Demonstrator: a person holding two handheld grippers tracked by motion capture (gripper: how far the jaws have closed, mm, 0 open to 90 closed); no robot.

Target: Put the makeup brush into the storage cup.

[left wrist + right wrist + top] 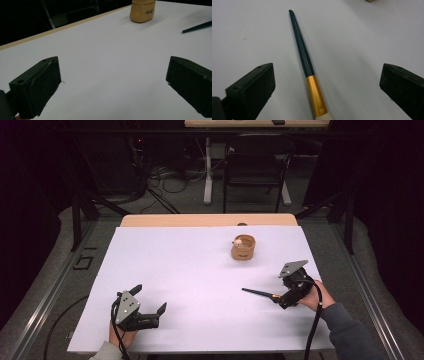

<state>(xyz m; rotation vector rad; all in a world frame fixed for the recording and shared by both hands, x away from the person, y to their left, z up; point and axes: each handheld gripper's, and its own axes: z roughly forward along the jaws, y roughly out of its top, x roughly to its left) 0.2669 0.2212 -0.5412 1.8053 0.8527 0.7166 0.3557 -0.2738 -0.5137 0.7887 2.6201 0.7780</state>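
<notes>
A brush (257, 293) with a dark teal handle (302, 50), a gold ferrule (316, 98) and pale bristles lies flat on the white table (190, 270) at the right. My right gripper (281, 295) is open over its bristle end, one jaw on each side of the ferrule and neither touching it (328, 75). The handle tip (197, 27) points left towards the table's middle. My left gripper (149, 299) rests open near the front left edge with nothing between its jaws (113, 80). A small tan cup (243, 247) stands upright at the back, right of centre (142, 10).
Inside the cup sits a pale round thing (239, 241). A strip of bare wood (210, 220) runs along the table's far edge. Beyond it stand a dark chair (255, 165) and cables on the floor (165, 180). A person's sleeve (350, 332) comes in at the bottom right.
</notes>
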